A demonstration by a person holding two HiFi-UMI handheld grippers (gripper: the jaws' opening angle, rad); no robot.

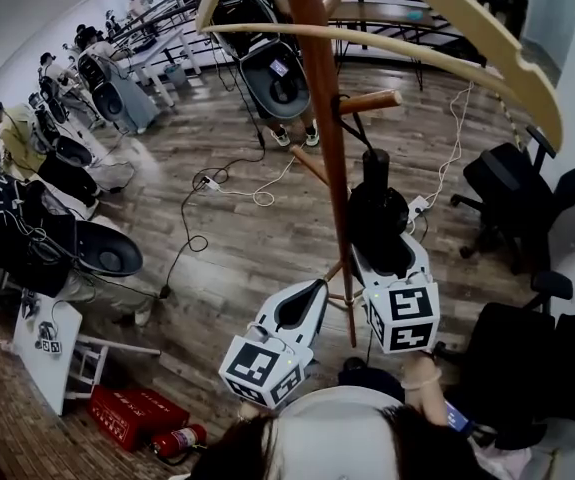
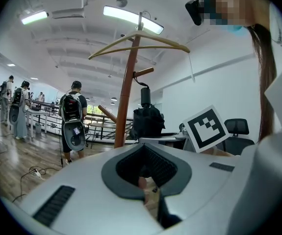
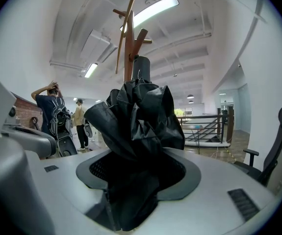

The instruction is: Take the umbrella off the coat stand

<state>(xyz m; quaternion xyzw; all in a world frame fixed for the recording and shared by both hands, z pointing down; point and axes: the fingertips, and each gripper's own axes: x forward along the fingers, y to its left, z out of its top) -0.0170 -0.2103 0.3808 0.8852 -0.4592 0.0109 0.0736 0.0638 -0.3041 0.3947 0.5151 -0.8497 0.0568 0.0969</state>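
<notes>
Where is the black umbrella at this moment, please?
In the head view the umbrella sits right of centre, gripped in the right gripper, right of the coat stand's pole.

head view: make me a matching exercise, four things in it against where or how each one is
Things:
1. umbrella
2. coat stand
3. fire extinguisher
4. office chair

Place or state:
a. brown wood, standing upright
b. black, empty, at the picture's right
c. red, down on the floor
d. black, folded, between the fingers of the right gripper

Pairs: 1-d, 2-a, 3-c, 4-b
</notes>
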